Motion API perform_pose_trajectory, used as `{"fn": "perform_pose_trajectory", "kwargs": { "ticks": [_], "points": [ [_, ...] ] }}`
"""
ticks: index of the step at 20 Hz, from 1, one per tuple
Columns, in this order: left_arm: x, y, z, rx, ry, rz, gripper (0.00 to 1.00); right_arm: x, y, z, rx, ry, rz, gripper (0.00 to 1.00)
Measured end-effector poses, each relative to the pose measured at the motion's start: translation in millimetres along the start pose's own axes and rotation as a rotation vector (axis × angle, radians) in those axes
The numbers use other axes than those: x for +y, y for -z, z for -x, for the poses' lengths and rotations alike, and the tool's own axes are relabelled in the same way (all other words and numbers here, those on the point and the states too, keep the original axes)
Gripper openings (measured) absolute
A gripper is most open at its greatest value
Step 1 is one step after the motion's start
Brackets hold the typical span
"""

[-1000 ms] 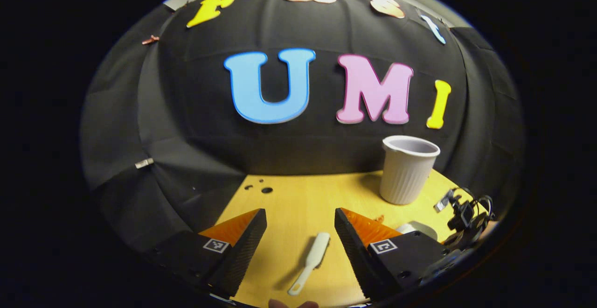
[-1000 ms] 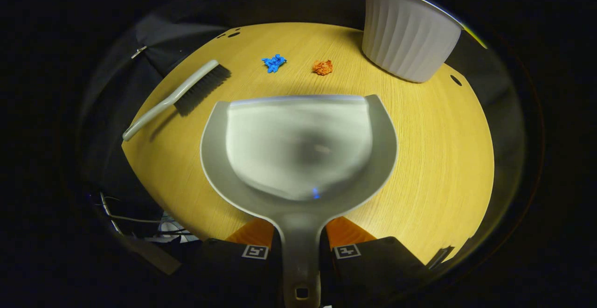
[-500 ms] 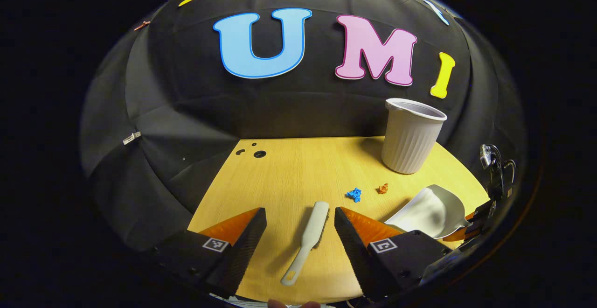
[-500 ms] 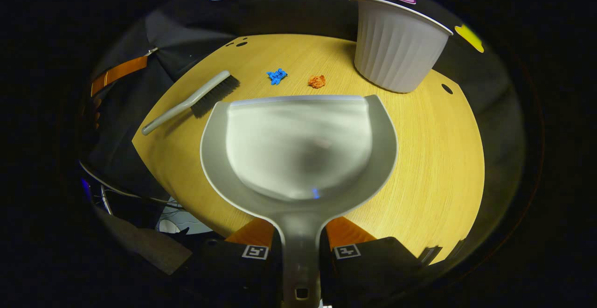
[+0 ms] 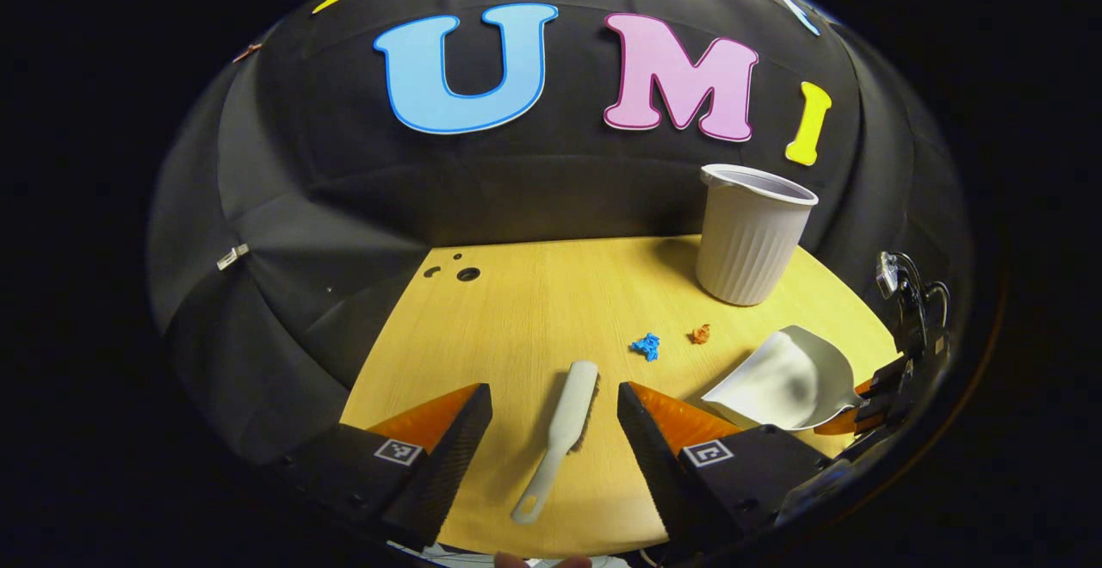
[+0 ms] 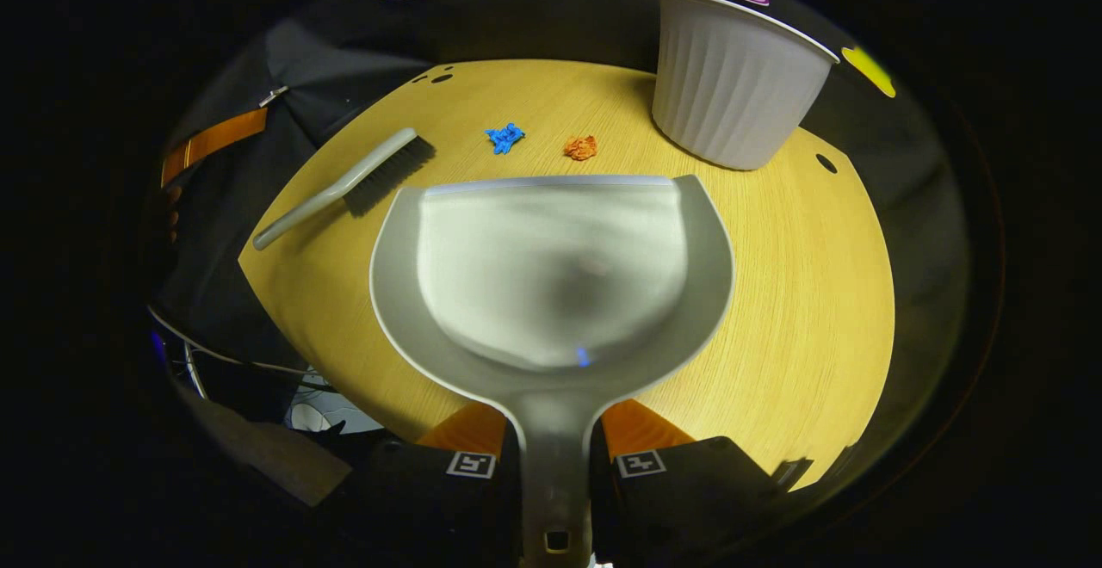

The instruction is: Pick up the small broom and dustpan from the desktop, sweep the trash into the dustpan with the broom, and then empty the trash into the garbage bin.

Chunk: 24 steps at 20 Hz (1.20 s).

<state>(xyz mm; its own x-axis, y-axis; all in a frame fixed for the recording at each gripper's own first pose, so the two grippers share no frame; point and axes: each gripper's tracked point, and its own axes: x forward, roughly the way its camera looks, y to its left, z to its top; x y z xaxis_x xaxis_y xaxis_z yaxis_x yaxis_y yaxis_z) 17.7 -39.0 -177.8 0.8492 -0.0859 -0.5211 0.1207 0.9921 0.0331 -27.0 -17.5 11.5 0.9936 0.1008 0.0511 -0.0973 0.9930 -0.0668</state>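
- Wooden desktop [image 5: 525, 310], yellow-toned, fills the lower half of the left gripper view; its near edge is cut off below the gripper.
- Left gripper [image 5: 555, 430] hangs over the desktop with its jaws wide apart, holding nothing.
- Small broom [image 5: 560, 430] lies flat on the desktop between those open fingers, touching neither. Its long axis runs near to far, with the handle end closest to the camera and the head pointing away. The bristles are mostly hidden under the head here.
- In the right gripper view the same broom [image 6: 349, 185] lies at the left, bristles dark and facing the dustpan.
- Right gripper [image 6: 555, 456] is clamped on the dustpan's handle, a finger on each side. The handle's end is cut off at the bottom.
- Dustpan [image 6: 551, 267] points its flat open lip away from the camera, towards the trash. Whether the lip touches the desktop is hard to tell.
- Blue scrap [image 6: 504, 138] and orange scrap [image 6: 581, 147] lie side by side just beyond the lip.
- Ribbed pale garbage bin [image 6: 732, 77] stands upright at the far right, its inside hidden.
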Motion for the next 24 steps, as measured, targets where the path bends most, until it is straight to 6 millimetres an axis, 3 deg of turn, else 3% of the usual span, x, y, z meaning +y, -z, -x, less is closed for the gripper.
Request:
{"fn": "perform_pose_trajectory", "kwargs": {
  "ticks": [5, 9, 12, 15, 21, 22, 24],
  "points": [
    [-5, 39, -13, 0.147, 0.047, -0.027, 0.94, -3, 2, 2, 0.004, 0.003, 0.006, 0.36],
    [-10, 77, -37, 0.291, 0.103, -0.052, 0.94, -4, 1, 6, -0.005, 0.004, -0.011, 0.36],
    [-3, 109, -58, 0.408, 0.115, -0.073, 0.93, -6, 1, 9, -0.011, 0.014, -0.002, 0.36],
    [6, 129, -76, 0.478, 0.108, -0.075, 0.92, -6, 1, 11, -0.015, 0.019, -0.001, 0.36],
    [10, 145, -97, 0.562, 0.113, -0.051, 0.86, -9, 3, 12, -0.014, 0.027, -0.008, 0.36],
    [11, 146, -99, 0.571, 0.112, -0.058, 0.84, -10, 3, 12, -0.015, 0.028, -0.012, 0.40],
    [10, 150, -103, 0.592, 0.116, -0.068, 0.82, -12, 3, 13, -0.016, 0.029, -0.022, 0.36]
  ]
}}
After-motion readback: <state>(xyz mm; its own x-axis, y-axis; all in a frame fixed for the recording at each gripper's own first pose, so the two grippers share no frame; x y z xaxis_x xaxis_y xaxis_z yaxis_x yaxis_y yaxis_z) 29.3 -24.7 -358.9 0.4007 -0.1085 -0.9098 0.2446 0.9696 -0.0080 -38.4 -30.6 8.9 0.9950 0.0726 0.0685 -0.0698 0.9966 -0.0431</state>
